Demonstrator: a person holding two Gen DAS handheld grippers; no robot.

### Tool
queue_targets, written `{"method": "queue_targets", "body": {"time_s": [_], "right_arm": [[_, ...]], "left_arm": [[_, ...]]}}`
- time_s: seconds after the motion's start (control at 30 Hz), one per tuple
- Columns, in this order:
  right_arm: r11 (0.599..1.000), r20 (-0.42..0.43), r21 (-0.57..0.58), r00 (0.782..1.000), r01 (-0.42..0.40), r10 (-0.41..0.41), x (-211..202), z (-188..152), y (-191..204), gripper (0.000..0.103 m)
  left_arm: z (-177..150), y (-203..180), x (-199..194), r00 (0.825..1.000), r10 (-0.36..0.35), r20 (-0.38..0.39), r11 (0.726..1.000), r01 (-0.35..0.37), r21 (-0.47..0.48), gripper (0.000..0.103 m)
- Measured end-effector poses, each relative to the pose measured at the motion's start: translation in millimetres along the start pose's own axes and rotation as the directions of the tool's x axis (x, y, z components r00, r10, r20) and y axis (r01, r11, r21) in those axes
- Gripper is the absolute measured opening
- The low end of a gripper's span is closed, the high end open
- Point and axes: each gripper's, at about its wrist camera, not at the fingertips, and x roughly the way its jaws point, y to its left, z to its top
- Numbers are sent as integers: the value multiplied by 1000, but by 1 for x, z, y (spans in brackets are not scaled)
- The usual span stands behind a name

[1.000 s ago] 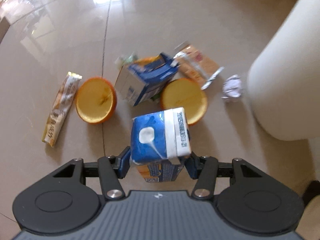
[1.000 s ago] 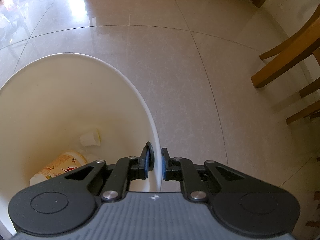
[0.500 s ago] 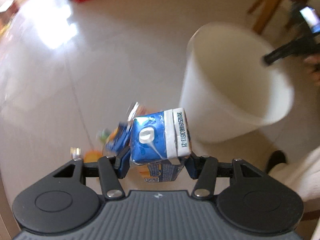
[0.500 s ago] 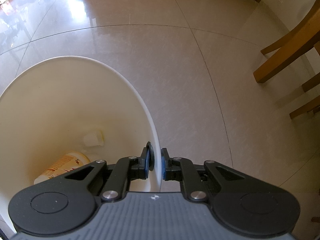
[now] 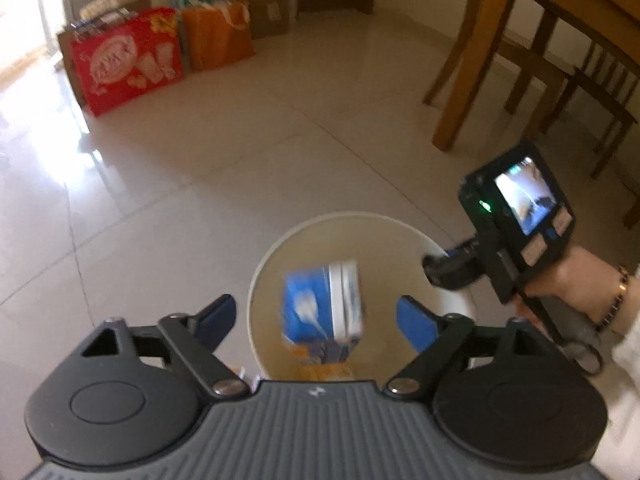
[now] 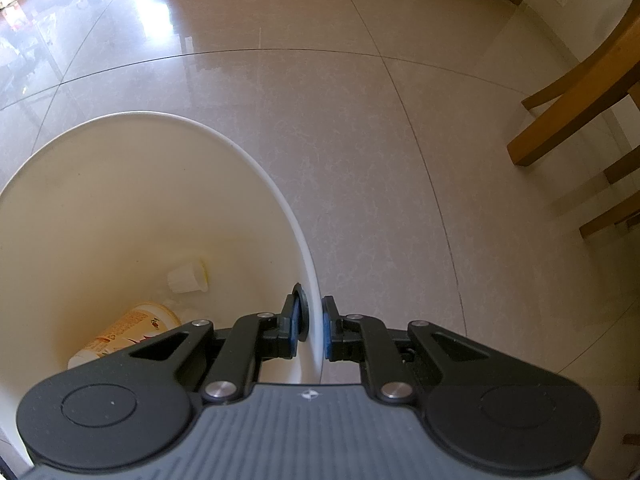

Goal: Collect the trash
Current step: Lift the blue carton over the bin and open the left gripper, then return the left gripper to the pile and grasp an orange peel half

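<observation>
So the left hand-held gripper [image 5: 316, 320] is up over the white bin [image 5: 434, 246] with its blue pads [image 5: 416, 326] spread wide; the jaws have just been opening. The blue and white drink carton [image 5: 324, 306] sits between them but touches neither pad. It's motion-blurred, right over the mouth of the bin, roughly dead centre of the opening.

The right hand-held gripper [image 6: 314, 332] is pinched tight on the bin's rim [image 6: 312, 280], one pad inside the wall and one outside, at about 3 o'clock on the bin seen from the left side. You can see the person's right hand [image 5: 576, 284], with a bracelet on the wrist, gripping that tool, its little screen lit.

Down in the bin there's an instant-noodle cup [image 6: 124, 334] lying on its side at about 7 o'clock and a small white cup [image 6: 188, 278] tipped over just beyond it.

Shiny beige tiled floor [image 6: 360, 120] all around. Red gift bag [image 5: 126, 58] and orange bag [image 5: 218, 36] at 11 o'clock by the wall, wooden chair legs [image 5: 464, 80] at 2 o'clock.
</observation>
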Motion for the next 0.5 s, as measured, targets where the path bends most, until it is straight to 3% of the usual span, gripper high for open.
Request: {"method": "queue_targets", "body": {"time_s": [0.5], "right_arm": [[1000, 4, -10, 1000, 5, -5, -1, 1, -3, 14]], "left_arm": [[-68, 42, 12, 996, 42, -84, 988, -54, -144, 90]]}}
